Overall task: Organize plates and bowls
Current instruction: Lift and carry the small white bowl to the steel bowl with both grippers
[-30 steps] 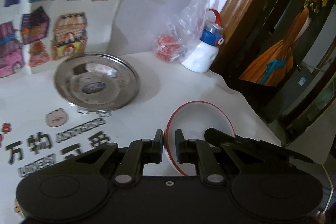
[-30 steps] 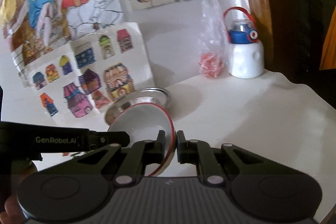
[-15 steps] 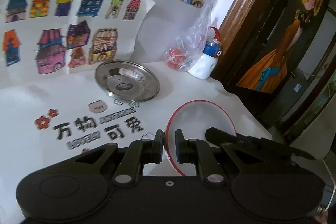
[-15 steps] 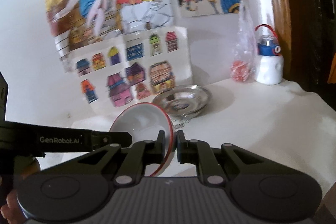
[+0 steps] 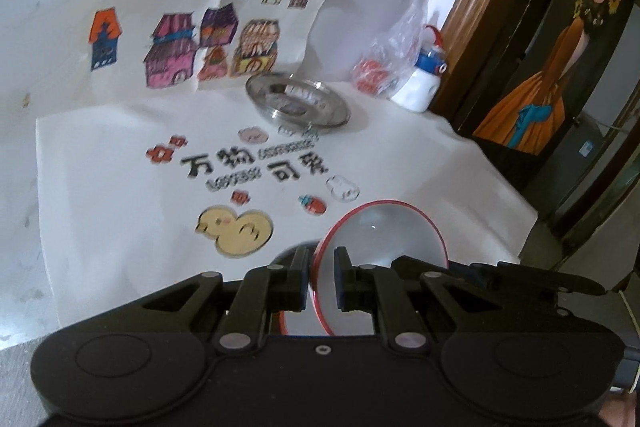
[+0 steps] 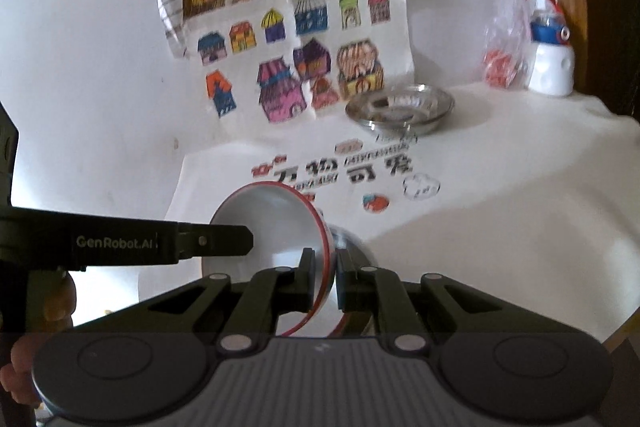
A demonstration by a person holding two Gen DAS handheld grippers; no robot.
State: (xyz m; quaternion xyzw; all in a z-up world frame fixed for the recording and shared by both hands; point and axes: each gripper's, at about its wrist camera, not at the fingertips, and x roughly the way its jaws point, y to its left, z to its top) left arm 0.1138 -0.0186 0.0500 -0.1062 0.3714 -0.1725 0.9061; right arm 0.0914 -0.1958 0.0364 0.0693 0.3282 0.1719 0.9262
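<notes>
Bowl (image 5: 384, 231): white, red rim. Dish (image 5: 298, 103): silver steel. Bottle (image 5: 422, 83): white body, blue cap, red handle. Surface (image 5: 100, 167): white, printed with black characters and a yellow duck (image 5: 234, 229).

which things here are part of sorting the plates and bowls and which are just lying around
Part of the job:
- red-rimmed white bowl, clamped at its rim by both the left hand-held gripper and the right hand-held gripper
- steel plate at the back of the table

Just lying about:
- white bottle with blue cap
- plastic bag
- house drawings
</notes>
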